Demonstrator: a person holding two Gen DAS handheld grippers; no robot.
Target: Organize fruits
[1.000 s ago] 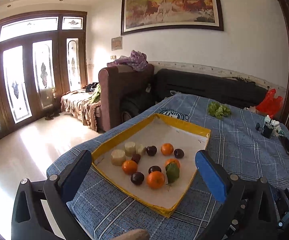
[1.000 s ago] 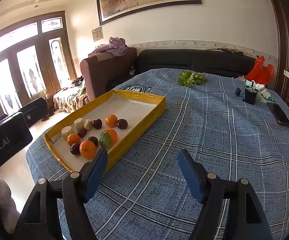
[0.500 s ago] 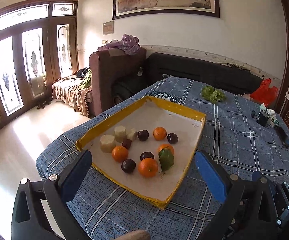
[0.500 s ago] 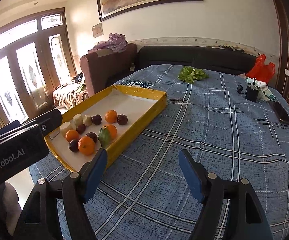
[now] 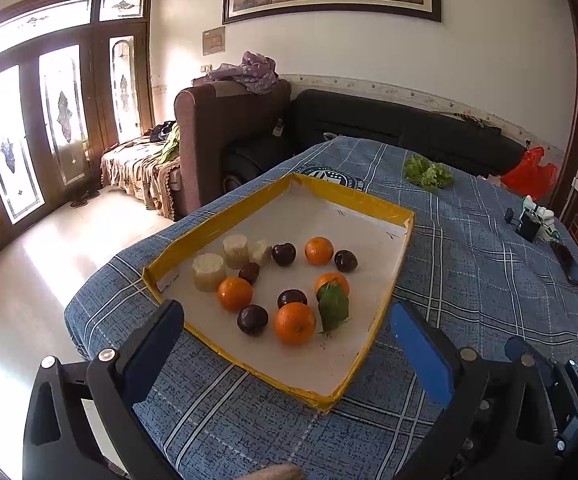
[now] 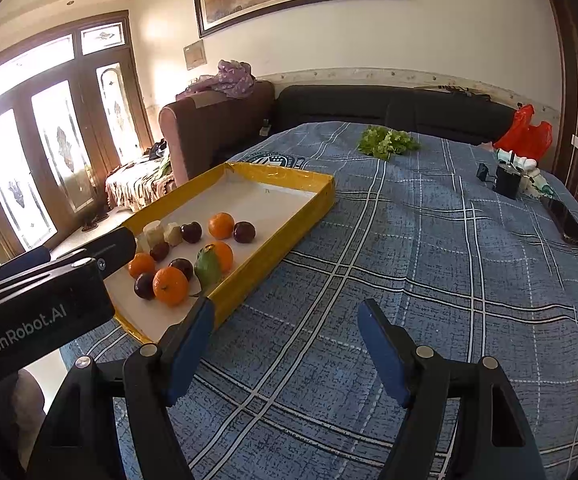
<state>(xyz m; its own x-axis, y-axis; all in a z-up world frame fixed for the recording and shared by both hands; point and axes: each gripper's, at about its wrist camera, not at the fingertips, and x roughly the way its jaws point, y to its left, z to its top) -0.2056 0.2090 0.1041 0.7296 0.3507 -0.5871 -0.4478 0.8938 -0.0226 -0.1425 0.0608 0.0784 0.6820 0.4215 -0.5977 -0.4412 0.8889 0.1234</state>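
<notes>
A yellow-rimmed tray [image 5: 353, 201] with a white floor lies on the blue plaid cloth. In it are several oranges, such as the nearest one [image 5: 294, 323], several dark plums [image 5: 252, 319], three pale banana chunks [image 5: 209, 271] and a green leaf [image 5: 333, 307] leaning on an orange. My left gripper [image 5: 287, 350] is open and empty, above the tray's near edge. My right gripper [image 6: 285, 348] is open and empty over bare cloth, right of the tray [image 6: 321, 194]. The left gripper's body [image 6: 41, 304] hides the tray's left part in the right wrist view.
Green lettuce [image 5: 428, 172] lies at the far side of the table. A black box [image 6: 507, 181], white items and a phone [image 6: 569, 224] sit at the right edge, with a red bag [image 6: 525, 132] behind. Sofas stand beyond the table.
Both grippers have moved forward and lower toward the table. The tray and fruit look larger and nearer in the left wrist view. No fruit has moved.
</notes>
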